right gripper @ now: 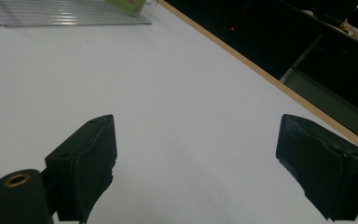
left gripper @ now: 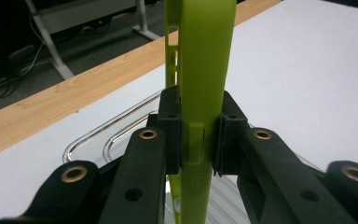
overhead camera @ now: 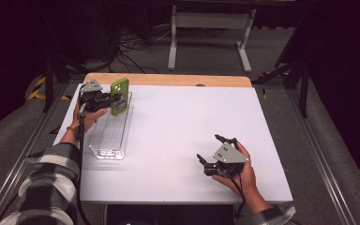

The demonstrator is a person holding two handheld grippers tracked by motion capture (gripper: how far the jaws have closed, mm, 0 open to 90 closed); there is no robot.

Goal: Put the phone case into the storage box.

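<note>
at upper left the left gripper (overhead camera: 104, 100) clamps the green case (overhead camera: 119, 96) upright over the tray (overhead camera: 104, 151), seemingly lowering next; right gripper (overhead camera: 219, 152) fingers gape, idle.

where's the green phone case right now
In the high view the green phone case is at the table's far left, held upright by the left hand-held gripper over the far end of the clear tray.
</note>
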